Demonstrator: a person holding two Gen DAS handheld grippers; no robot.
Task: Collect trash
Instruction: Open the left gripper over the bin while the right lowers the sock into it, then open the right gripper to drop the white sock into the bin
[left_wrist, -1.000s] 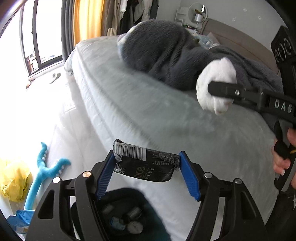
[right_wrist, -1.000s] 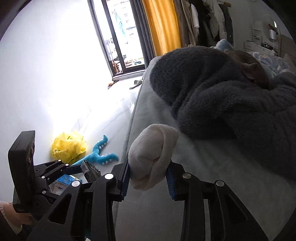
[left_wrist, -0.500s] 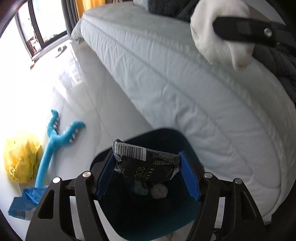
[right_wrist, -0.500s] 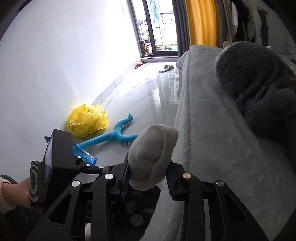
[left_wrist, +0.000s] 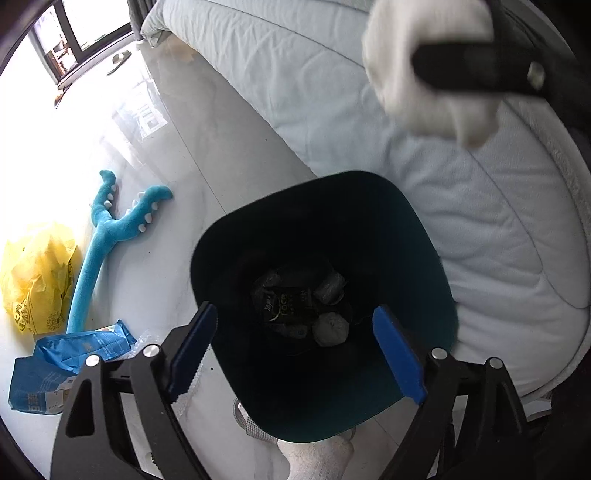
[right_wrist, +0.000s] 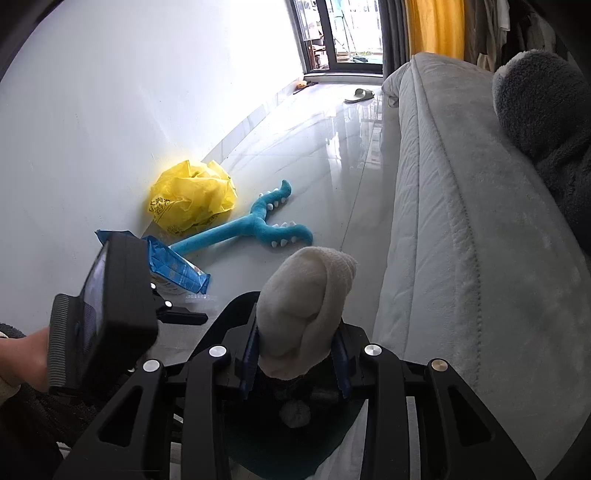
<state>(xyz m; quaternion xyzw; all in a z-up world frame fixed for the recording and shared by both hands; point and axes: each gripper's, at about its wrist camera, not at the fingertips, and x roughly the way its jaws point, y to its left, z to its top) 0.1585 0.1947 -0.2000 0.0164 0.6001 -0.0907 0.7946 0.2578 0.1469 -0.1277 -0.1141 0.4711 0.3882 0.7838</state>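
A dark teal trash bin (left_wrist: 424, 258) stands on the floor beside the bed. My left gripper (left_wrist: 295, 350) is open and empty right above its mouth. A black snack wrapper (left_wrist: 288, 302) lies at the bottom among grey crumpled wads (left_wrist: 330, 328). My right gripper (right_wrist: 295, 354) is shut on a white balled sock (right_wrist: 306, 306) and holds it over the bin (right_wrist: 258, 443); the sock also shows in the left wrist view (left_wrist: 424, 70), above the bed edge.
A pale grey mattress (left_wrist: 461, 184) runs along the bin's right side. On the floor to the left lie a blue plush toy (left_wrist: 107, 229), a yellow plastic bag (left_wrist: 33, 273) and a blue packet (left_wrist: 66, 362). A white-socked foot (left_wrist: 314, 458) is by the bin.
My left gripper has opened and the black wrapper has dropped into the bin. Both grippers have swung down from the bed to above the bin. The right keeps hold of the sock.
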